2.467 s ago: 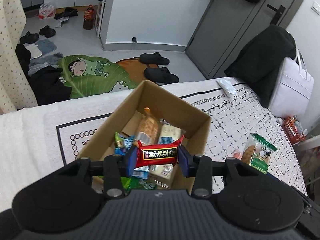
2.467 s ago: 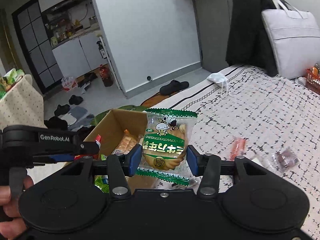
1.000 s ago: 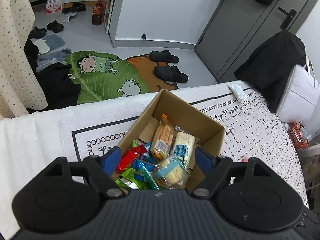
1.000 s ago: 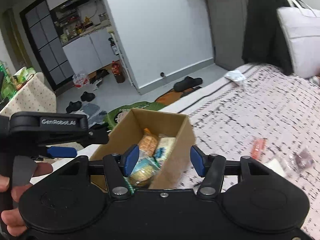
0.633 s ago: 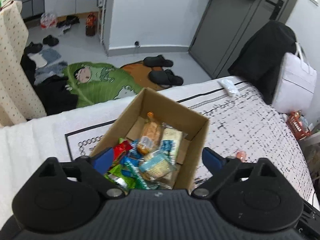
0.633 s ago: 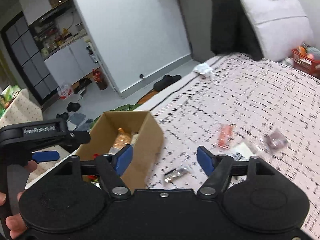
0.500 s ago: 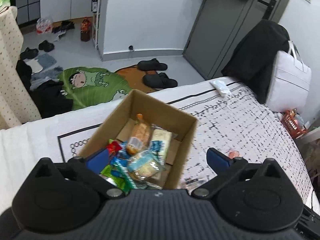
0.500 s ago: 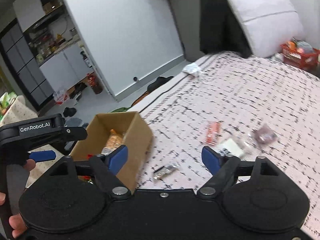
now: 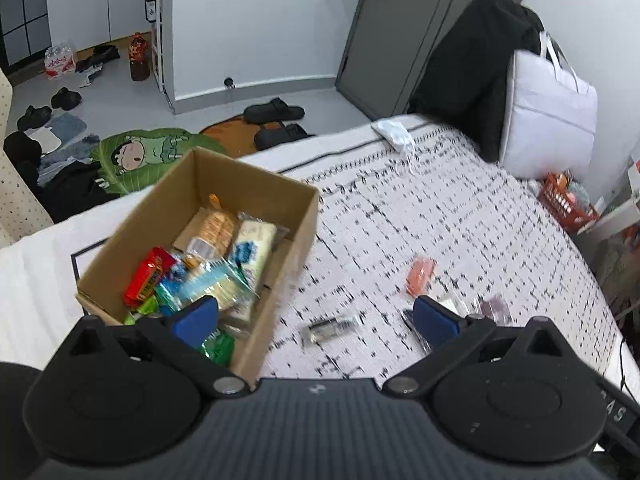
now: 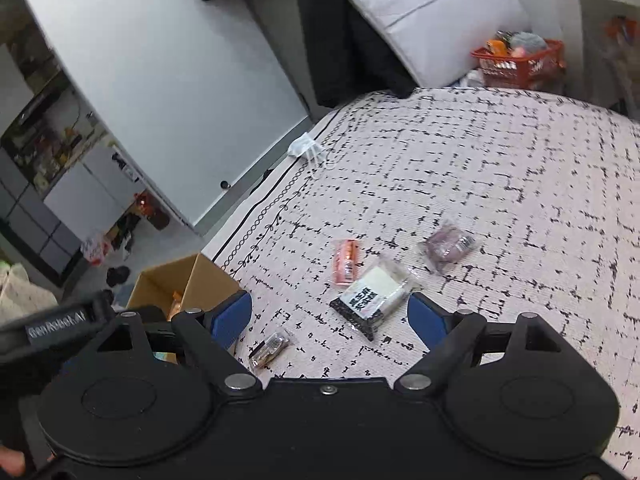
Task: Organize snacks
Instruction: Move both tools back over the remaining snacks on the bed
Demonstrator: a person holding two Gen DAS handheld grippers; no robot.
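A cardboard box holding several snack packets sits on the patterned bed cover; its corner also shows in the right wrist view. Loose snacks lie on the cover: an orange packet, a white and black packet, a purple packet and a small dark packet. My left gripper is open and empty, above the box's right side. My right gripper is open and empty, above the loose packets.
A white face mask lies near the bed's far edge. A white bag and a black coat stand at the bed's right end, beside an orange basket. Slippers and a green mat lie on the floor.
Both grippers let their packets go into the box and opened wide. Both have since swung right, away from the box, toward the loose snacks on the bed.
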